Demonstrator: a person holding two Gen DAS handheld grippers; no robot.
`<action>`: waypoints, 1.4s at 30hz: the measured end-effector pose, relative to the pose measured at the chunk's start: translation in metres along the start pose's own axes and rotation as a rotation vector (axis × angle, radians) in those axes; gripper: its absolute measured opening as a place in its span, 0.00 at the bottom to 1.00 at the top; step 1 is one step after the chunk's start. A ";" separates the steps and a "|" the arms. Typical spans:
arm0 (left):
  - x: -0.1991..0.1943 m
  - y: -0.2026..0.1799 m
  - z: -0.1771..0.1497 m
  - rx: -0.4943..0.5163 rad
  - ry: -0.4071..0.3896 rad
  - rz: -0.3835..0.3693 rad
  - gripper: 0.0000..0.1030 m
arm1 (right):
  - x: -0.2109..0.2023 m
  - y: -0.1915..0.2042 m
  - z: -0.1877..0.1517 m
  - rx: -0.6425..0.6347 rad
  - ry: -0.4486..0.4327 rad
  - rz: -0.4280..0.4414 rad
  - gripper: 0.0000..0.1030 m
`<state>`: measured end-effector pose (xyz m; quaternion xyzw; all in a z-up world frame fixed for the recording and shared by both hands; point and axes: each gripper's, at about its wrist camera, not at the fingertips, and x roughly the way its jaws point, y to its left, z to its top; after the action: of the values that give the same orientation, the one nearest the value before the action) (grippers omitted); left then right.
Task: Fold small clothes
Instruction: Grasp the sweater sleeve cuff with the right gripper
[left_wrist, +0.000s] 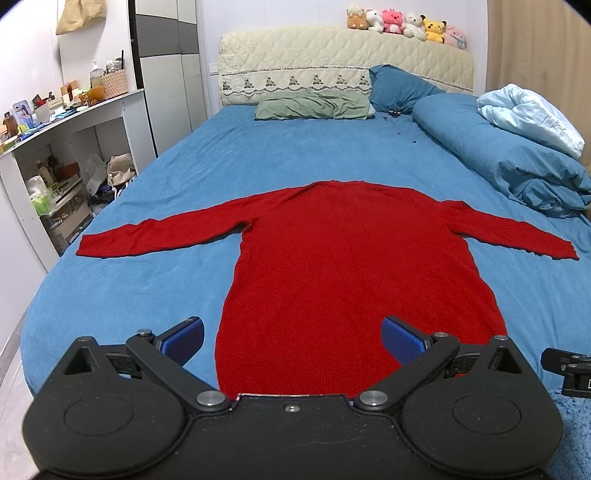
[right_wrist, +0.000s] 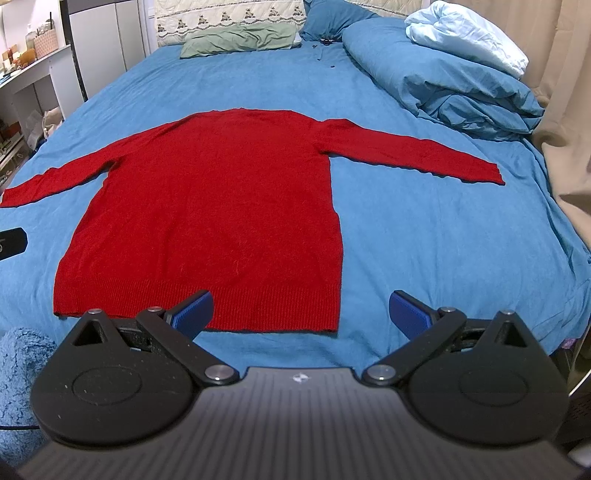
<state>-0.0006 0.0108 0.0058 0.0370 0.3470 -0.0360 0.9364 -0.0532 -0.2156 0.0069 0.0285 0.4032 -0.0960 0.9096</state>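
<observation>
A red long-sleeved sweater (left_wrist: 332, 251) lies flat on the blue bed sheet (left_wrist: 155, 280), both sleeves spread sideways and its hem toward me; it also shows in the right wrist view (right_wrist: 218, 199). My left gripper (left_wrist: 293, 338) is open and empty, hovering over the left part of the hem. My right gripper (right_wrist: 301, 314) is open and empty, hovering over the hem's right corner. The edge of the other gripper shows at each view's side.
A rolled blue duvet (right_wrist: 450, 85) with a pale blue blanket (right_wrist: 469, 33) lies along the bed's right side. A green pillow (left_wrist: 314, 105) and a blue pillow (left_wrist: 399, 88) lie at the headboard. Cluttered shelves (left_wrist: 62, 162) stand left of the bed.
</observation>
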 end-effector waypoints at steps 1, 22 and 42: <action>0.000 0.000 0.000 0.001 -0.001 0.001 1.00 | 0.000 0.000 0.000 0.001 0.000 0.001 1.00; 0.064 -0.117 0.174 0.169 -0.209 -0.159 1.00 | 0.031 -0.122 0.105 0.239 -0.132 -0.044 1.00; 0.425 -0.275 0.189 0.208 0.161 -0.289 1.00 | 0.323 -0.329 0.119 0.573 -0.186 -0.197 0.82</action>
<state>0.4172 -0.2980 -0.1405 0.0861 0.4168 -0.2027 0.8819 0.1808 -0.6024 -0.1432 0.2355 0.2758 -0.2955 0.8838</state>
